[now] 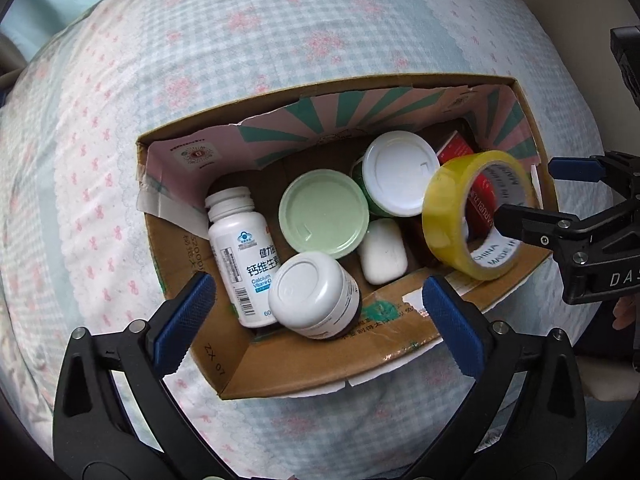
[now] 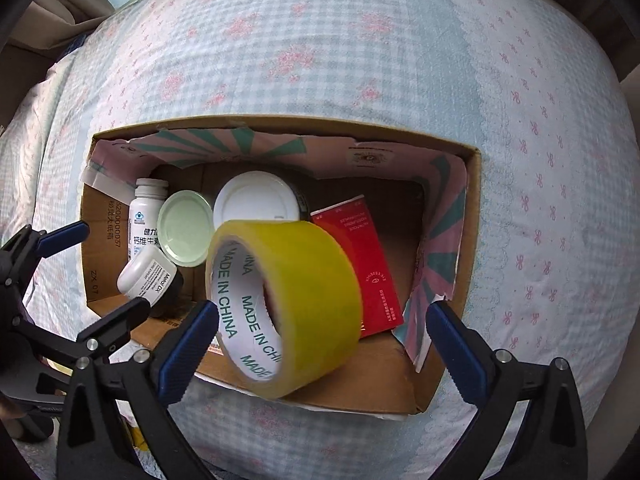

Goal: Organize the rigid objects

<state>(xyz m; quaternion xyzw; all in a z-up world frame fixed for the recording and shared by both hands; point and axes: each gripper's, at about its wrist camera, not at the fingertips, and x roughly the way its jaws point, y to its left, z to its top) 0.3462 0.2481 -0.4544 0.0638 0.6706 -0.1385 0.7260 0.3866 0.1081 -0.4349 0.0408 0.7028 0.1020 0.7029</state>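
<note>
Cardboard box [image 1: 256,376] sits on a checked, flower-print cloth [image 1: 280,24], centre of both views. Left gripper [image 1: 316,312] hangs over the box's near edge, fingers spread wide, gripping nothing; a white-capped jar [image 1: 312,296] lies between them, apart from the pads. Right gripper [image 2: 320,344] is likewise spread wide. The yellow tape roll [image 2: 288,304] is tilted between its fingers over the box; left pad just beside it, contact unclear. Inside: white vitamin bottle [image 1: 240,248], pale green lid [image 1: 324,214], red packet [image 2: 372,264].

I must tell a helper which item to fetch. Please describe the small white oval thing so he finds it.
Look inside the brown cardboard box on the checked bedspread. The white oval bar lies flat beside the pale green round lid; only it has no lid or label.
</note>
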